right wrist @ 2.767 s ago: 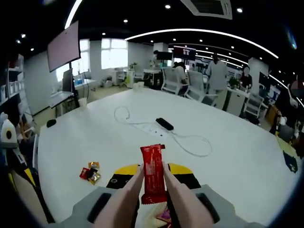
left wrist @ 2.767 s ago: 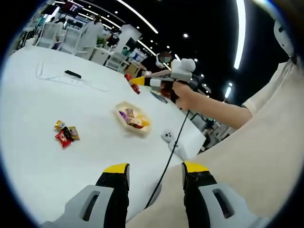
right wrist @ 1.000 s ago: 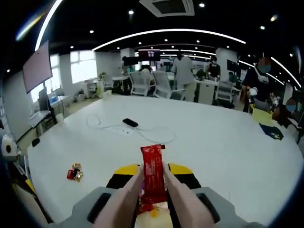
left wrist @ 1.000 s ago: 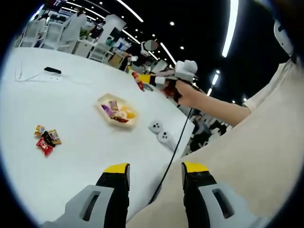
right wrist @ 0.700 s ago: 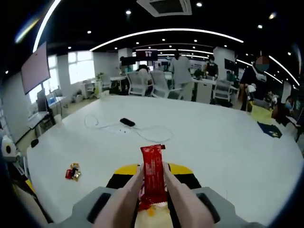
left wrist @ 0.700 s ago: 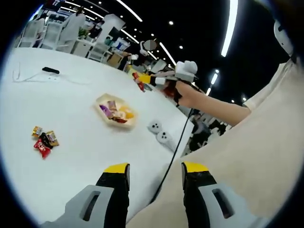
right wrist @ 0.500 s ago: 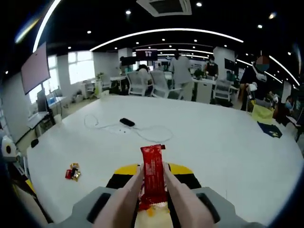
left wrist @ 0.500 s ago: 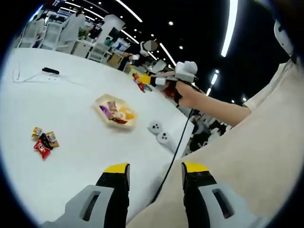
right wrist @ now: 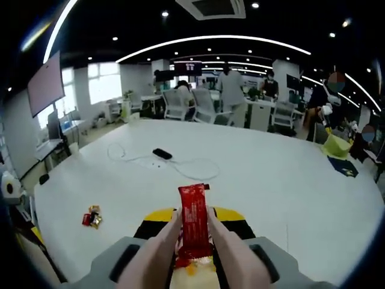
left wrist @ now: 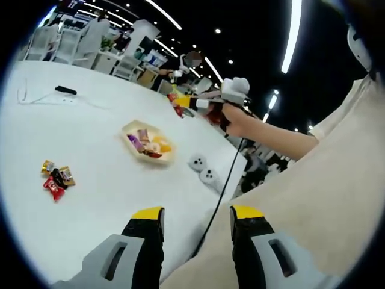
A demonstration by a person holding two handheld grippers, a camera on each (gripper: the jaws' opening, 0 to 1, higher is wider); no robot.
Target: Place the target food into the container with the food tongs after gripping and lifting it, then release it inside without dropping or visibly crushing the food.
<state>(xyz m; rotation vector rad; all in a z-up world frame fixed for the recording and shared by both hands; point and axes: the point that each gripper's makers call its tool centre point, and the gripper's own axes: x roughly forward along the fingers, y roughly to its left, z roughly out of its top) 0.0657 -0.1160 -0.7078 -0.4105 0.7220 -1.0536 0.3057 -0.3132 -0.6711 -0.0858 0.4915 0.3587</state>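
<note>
Upright between the pale tongs, the red snack bar is pinched, the right gripper squeezing the tongs closed on it. Just below, at six o'clock, the container of wrapped sweets waits, presumably the drop point. Loose candies lie at nine o'clock on the white table. Idle, the left gripper holds its jaws apart on nothing.

Red foil-wrapped snack bar pinched upright between pale tong tips.
Beneath, seemingly a cream tray; loose wrapped candies left on the white table.
</note>
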